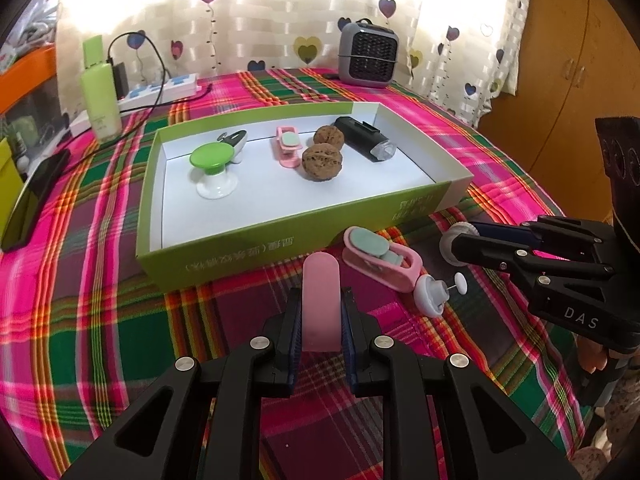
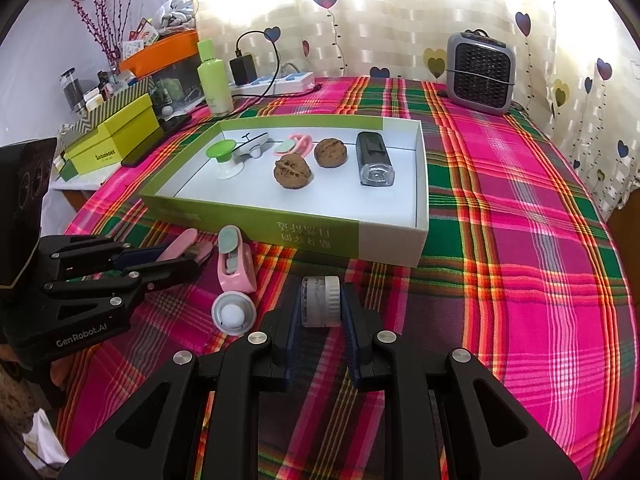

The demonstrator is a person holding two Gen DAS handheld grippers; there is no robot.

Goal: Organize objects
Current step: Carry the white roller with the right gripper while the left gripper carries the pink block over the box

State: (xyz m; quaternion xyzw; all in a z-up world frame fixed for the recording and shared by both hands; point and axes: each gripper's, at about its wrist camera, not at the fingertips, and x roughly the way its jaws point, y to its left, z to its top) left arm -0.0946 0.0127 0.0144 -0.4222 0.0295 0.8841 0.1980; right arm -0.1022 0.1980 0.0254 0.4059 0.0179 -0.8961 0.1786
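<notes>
My left gripper (image 1: 320,312) clamps a flat pink piece (image 1: 320,300), just in front of the green box (image 1: 280,240). My right gripper (image 2: 320,304) clamps a small white jar (image 2: 320,300), also in front of the box. Pink clip (image 1: 380,258) and white-grey cap (image 1: 432,294) lie on the plaid cloth (image 1: 100,280) by the box's near wall. Inside the box: two walnuts (image 1: 322,162), black device (image 1: 364,138).

The box (image 1: 224,256) near wall stands between both tongs and its interior. Its front white floor lies bare; walnuts (image 1: 322,162), green knob (image 1: 212,160) and black device (image 1: 364,140) occupy the rear. Pink clip (image 1: 380,258) and white cap (image 1: 430,294) obstruct the counter (image 1: 100,340) between the tongs.
</notes>
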